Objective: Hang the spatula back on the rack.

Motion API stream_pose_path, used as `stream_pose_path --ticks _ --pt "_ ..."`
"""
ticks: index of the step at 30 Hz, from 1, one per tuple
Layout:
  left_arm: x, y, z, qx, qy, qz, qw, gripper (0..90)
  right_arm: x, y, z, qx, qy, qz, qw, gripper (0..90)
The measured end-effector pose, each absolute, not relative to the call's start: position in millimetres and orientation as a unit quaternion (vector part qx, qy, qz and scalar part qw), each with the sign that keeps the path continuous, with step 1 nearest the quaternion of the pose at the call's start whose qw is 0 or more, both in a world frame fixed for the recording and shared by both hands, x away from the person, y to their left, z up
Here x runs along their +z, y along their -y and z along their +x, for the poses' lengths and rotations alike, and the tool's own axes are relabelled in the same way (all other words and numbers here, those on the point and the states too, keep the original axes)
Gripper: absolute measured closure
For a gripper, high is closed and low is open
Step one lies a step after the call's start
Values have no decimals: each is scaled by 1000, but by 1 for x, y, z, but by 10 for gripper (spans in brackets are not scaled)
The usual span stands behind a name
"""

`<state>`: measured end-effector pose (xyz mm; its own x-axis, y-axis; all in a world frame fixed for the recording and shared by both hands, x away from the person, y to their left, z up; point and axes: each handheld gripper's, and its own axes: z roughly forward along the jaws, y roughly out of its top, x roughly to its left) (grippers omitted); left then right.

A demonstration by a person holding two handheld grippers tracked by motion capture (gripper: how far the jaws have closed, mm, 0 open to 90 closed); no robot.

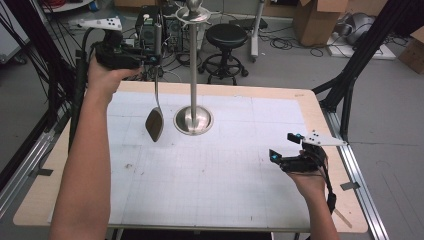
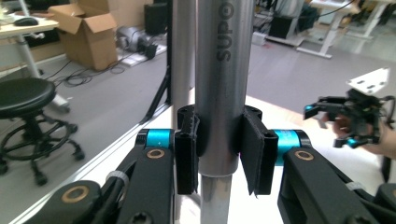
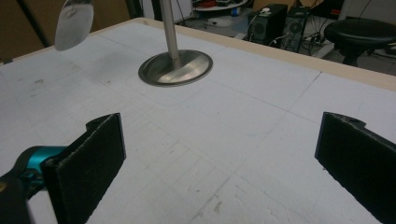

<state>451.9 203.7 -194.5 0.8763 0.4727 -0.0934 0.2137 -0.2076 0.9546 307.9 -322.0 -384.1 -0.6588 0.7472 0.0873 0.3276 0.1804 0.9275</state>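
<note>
High view: left gripper (image 1: 150, 55) held a metal spatula (image 1: 155, 122) by its handle, blade hanging above the table (image 1: 225, 190), just left of the rack stand (image 1: 193, 120); not yet hung, I judged.

Left gripper view: jaws clamped the handle (image 2: 220, 93).

Right gripper view: right gripper (image 3: 224, 168) wide apart, empty, over the near-right table.

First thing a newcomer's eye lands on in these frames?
Probably the metal utensil hanging in the air at the table's far left, its thick handle clamped in the left gripper. Just right of it a tall steel stand rises from a round base on the white mat. The right gripper rests low near the right edge, jaws wide apart and holding nothing.
</note>
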Motion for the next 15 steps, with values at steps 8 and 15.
stream_pose_path --ticks 8,15 --pt "-192 -205 475 118 -232 780 569 691 -386 324 306 520 -745 367 199 7" --pt "-194 -203 483 113 -236 782 565 691 -388 325 304 511 -750 368 199 7"
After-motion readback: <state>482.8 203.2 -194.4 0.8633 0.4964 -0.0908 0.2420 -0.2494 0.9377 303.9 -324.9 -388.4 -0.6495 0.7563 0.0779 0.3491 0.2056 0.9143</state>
